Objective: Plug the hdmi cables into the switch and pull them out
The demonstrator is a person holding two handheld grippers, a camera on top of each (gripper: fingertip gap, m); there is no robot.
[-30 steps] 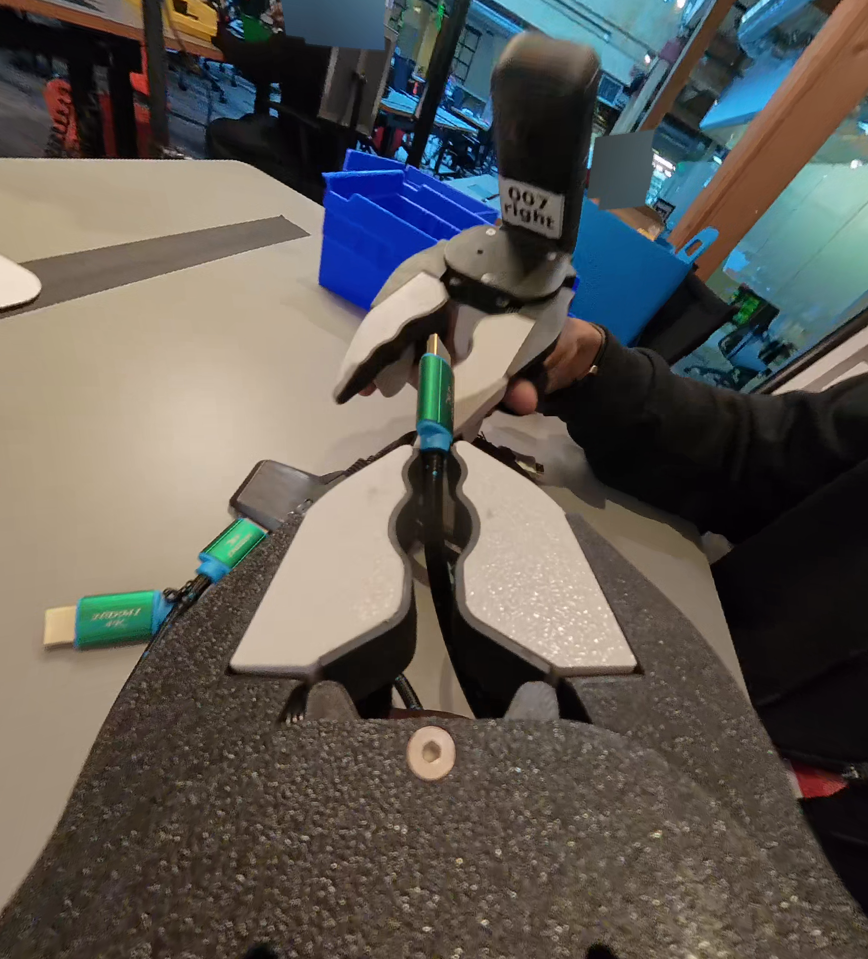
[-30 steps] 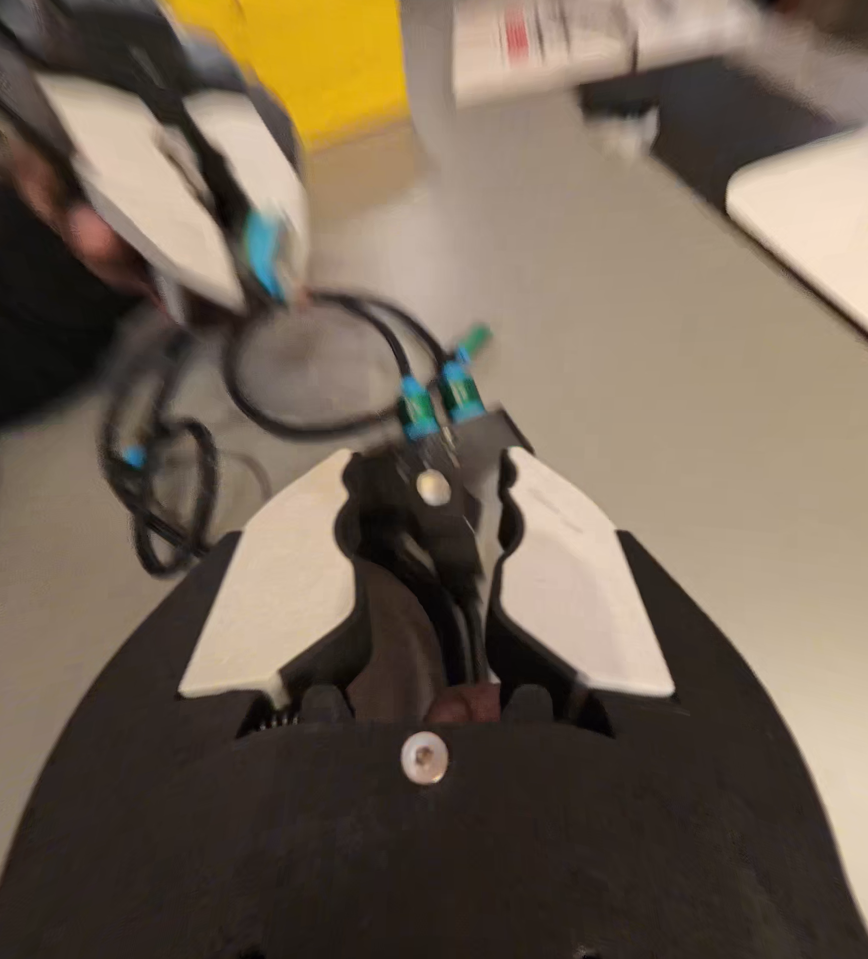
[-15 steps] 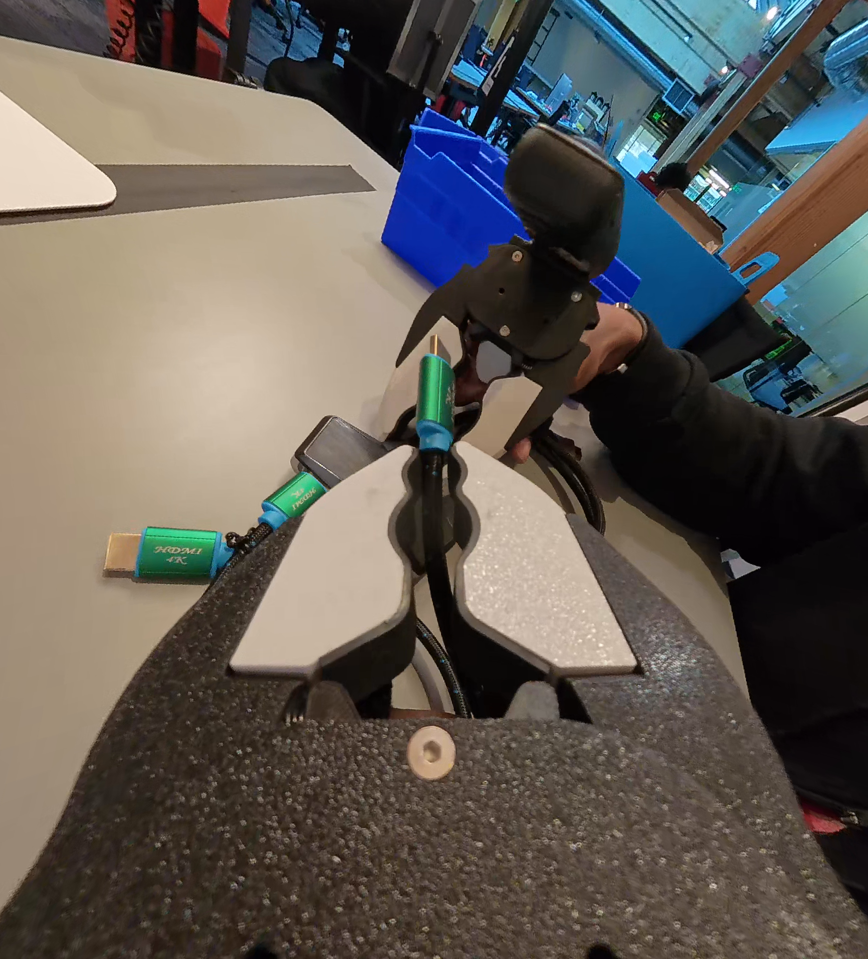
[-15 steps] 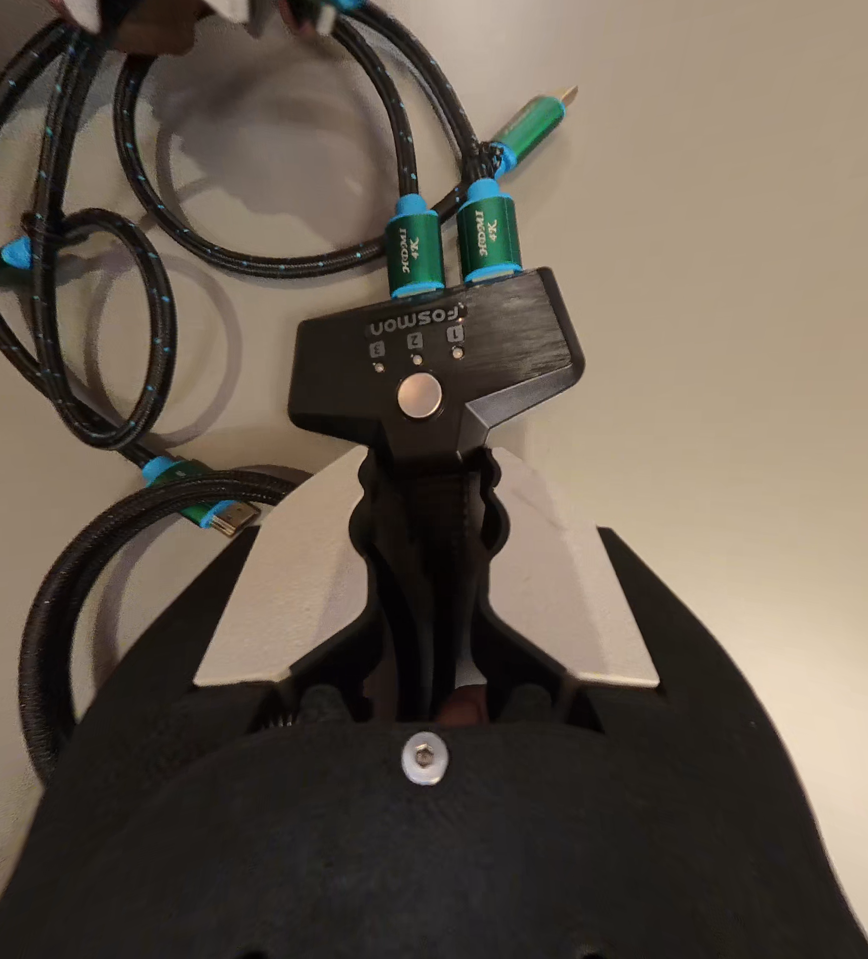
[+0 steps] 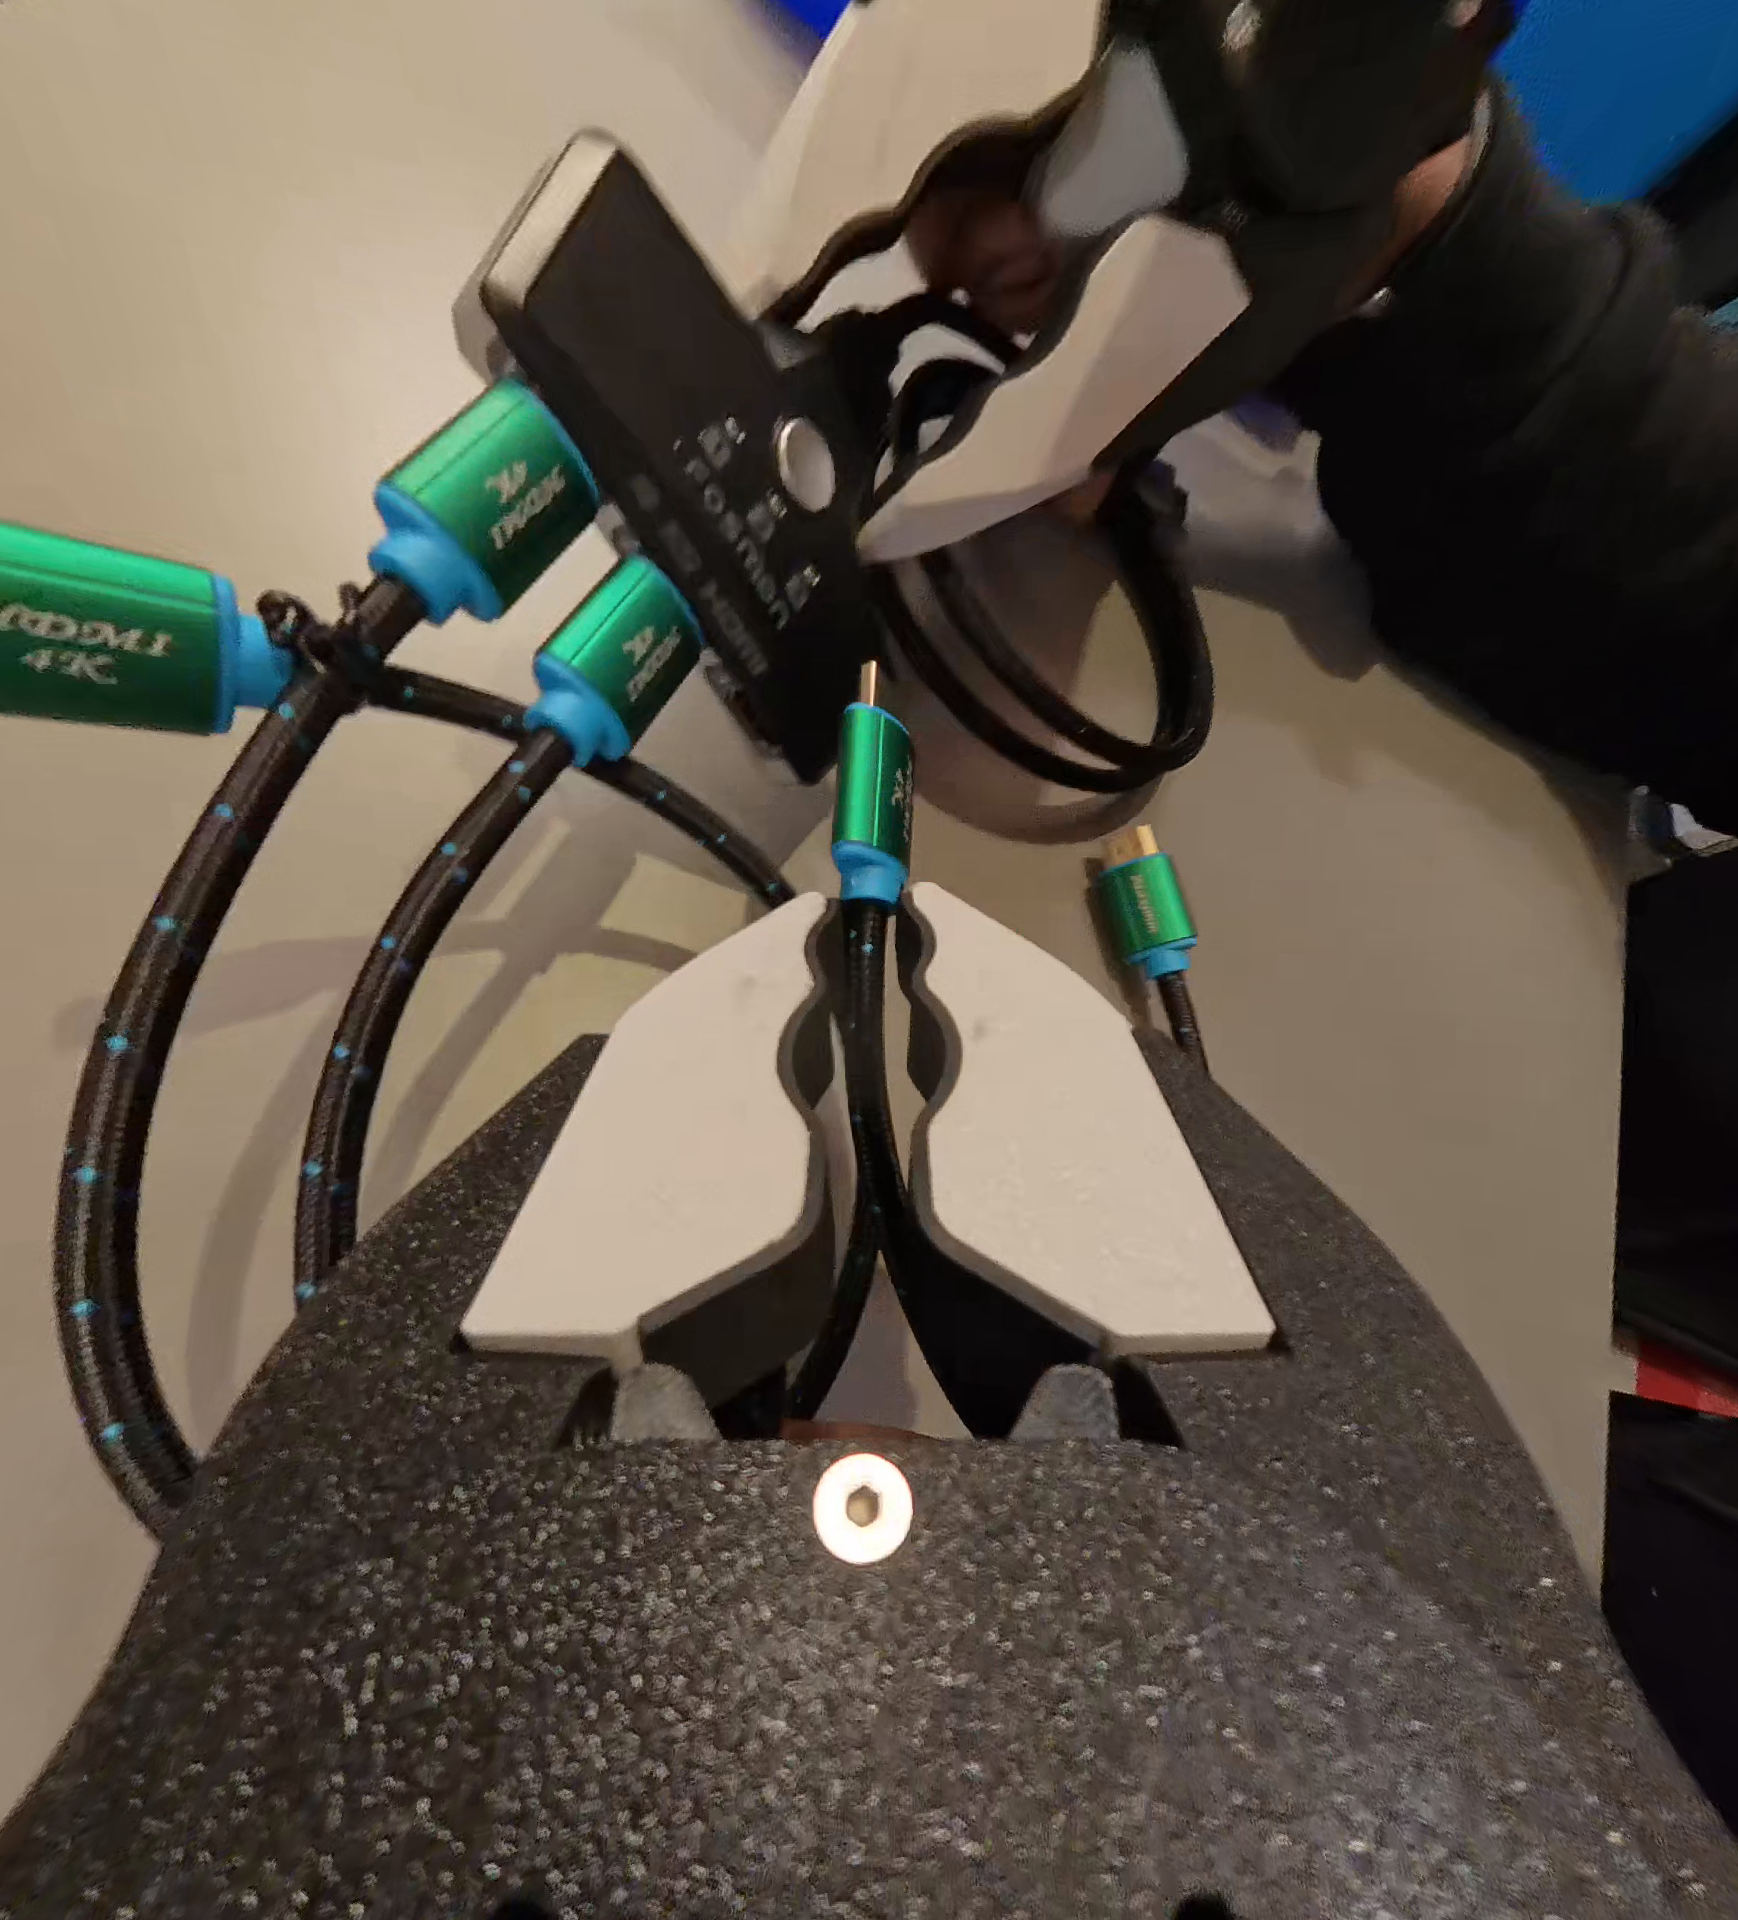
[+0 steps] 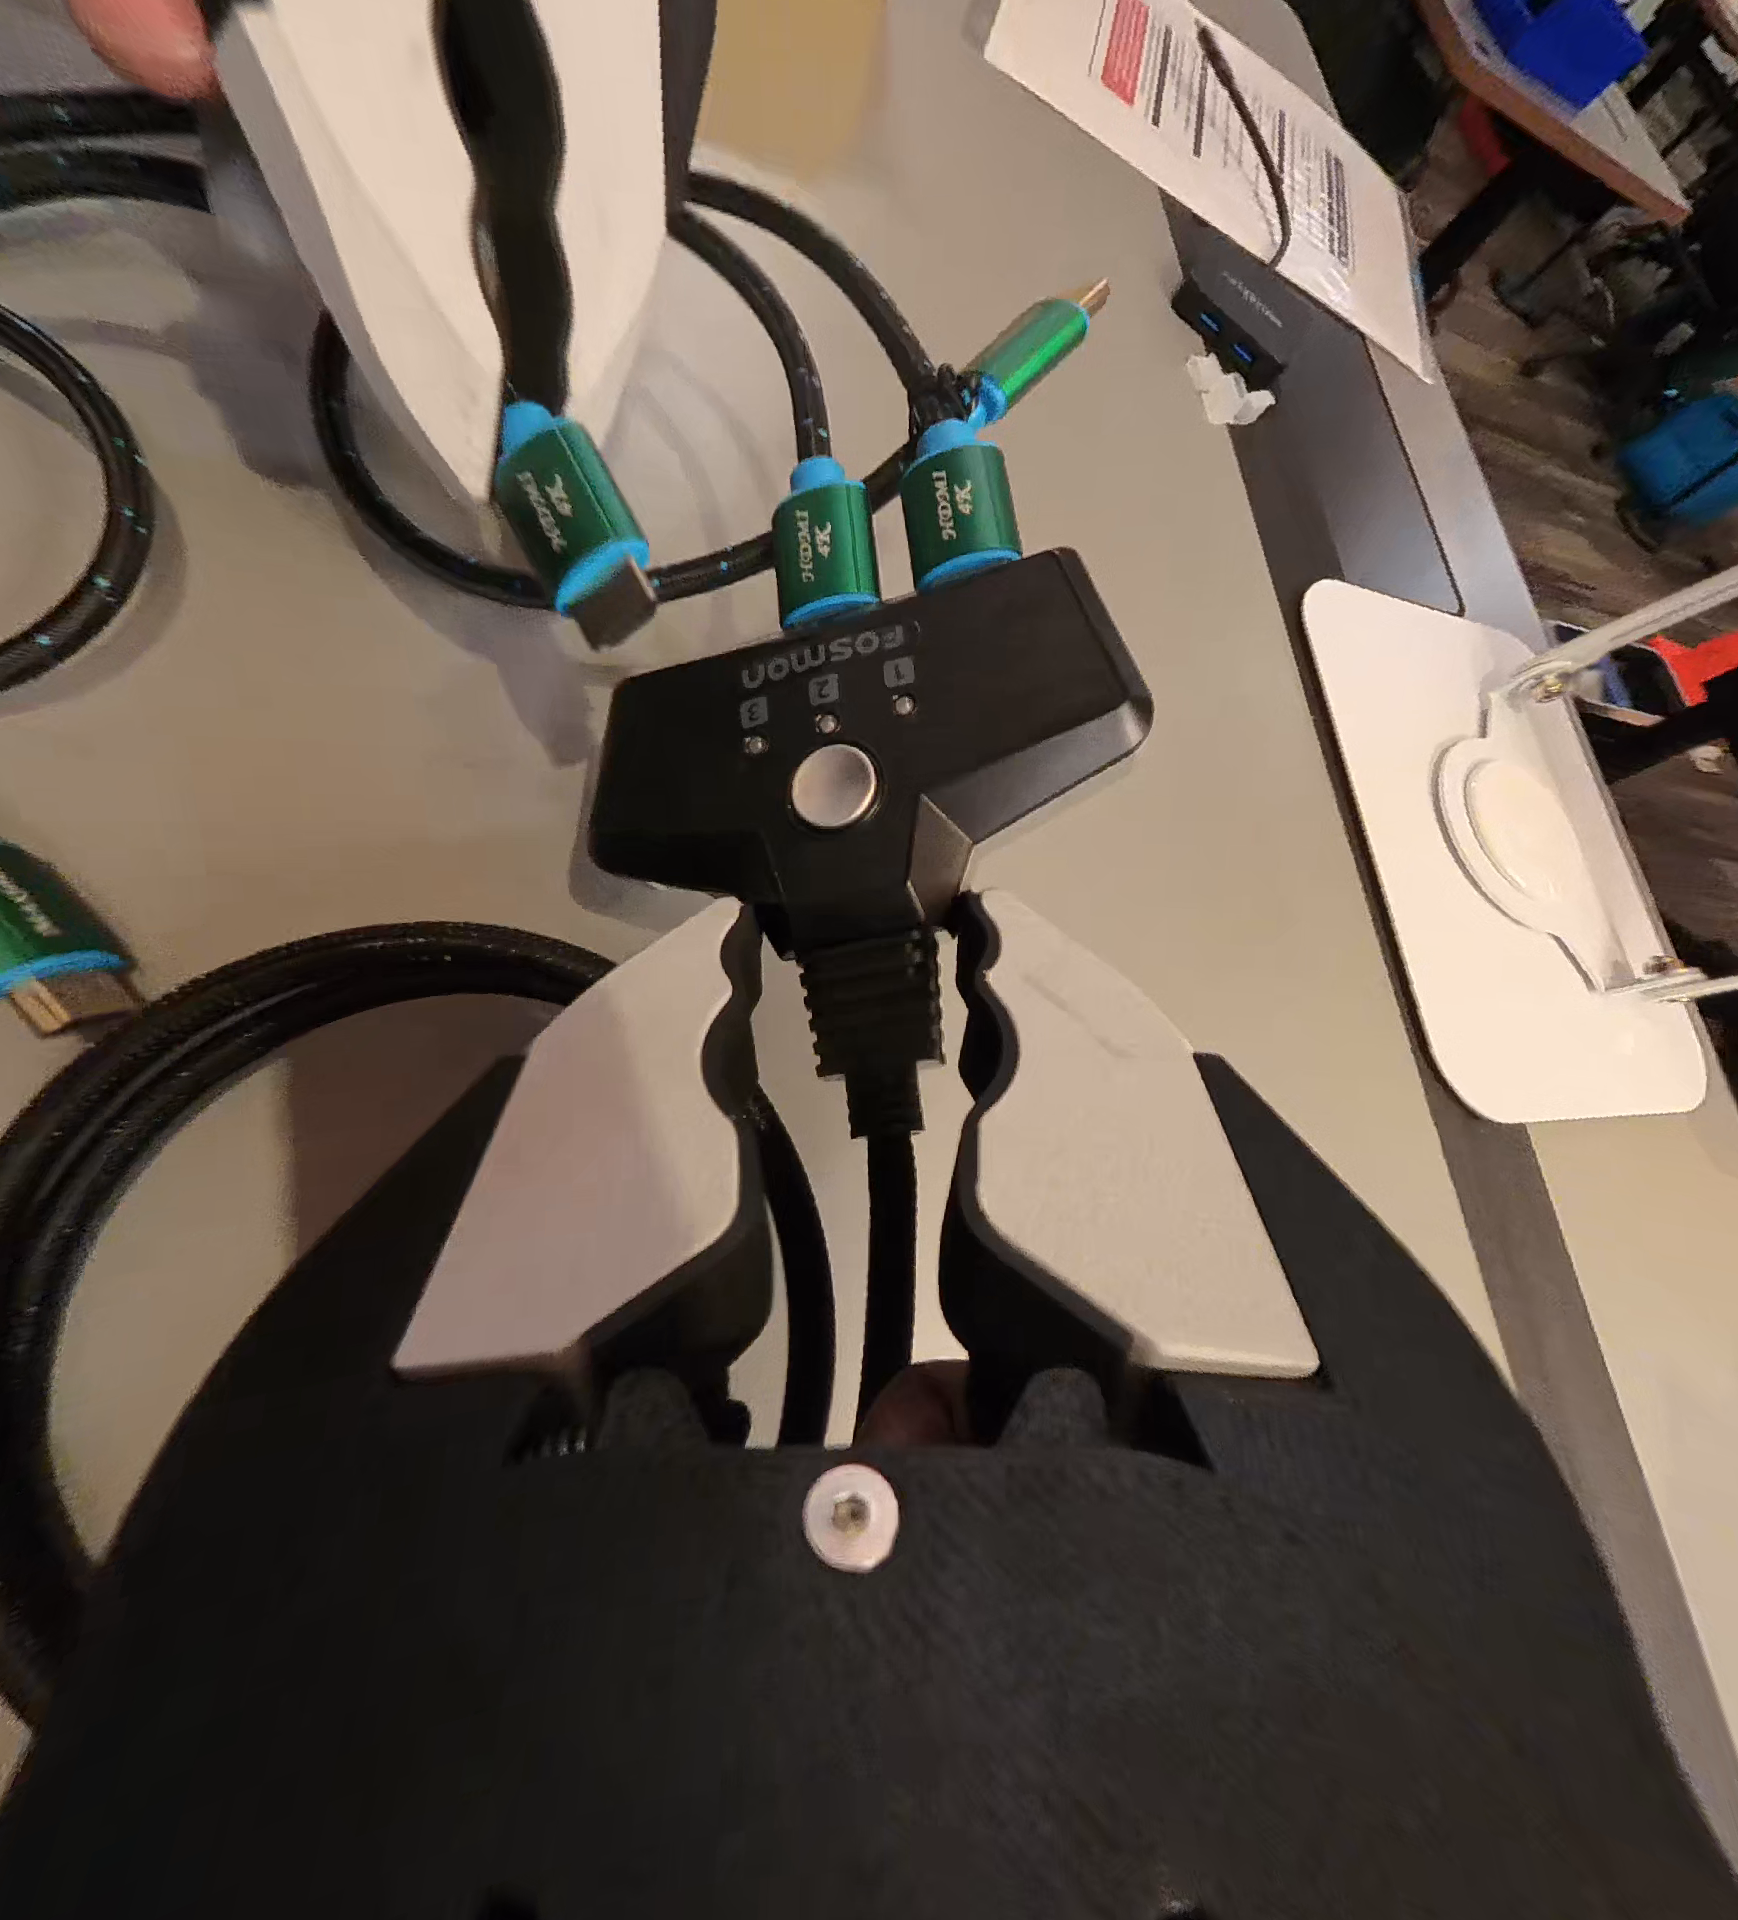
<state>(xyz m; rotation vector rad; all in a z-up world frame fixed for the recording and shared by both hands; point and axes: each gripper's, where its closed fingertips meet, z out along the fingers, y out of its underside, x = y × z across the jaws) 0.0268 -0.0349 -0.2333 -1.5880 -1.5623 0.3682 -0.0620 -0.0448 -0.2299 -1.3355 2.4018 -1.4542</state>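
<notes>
Right at the tip of the left gripper, a green HDMI plug is sticking out, w/ the fingers clamped on its braided cable just behind the blue collar. Its metal end is pointing at the switch, sitting just beside the free port but not in yet. 0.5 s ago that plug was hanging well apart from the switch, so the gap is closing fast.

2 other plugs are already sitting in the switch, same as before. There's white lettering printed on the green shells and on the black switch body, plus 3 little numbered marks above a round silver button.

The right gripper is pinching the switch at its narrow tail end, fingers together on the ribbed strain relief, so the body is jutting forward past the tips. It's lifted and tilted vs. lying flat on the gray table earlier.

Loose plugs are lying nearby, and a printed sheet is lying at the table's far edge.
</notes>
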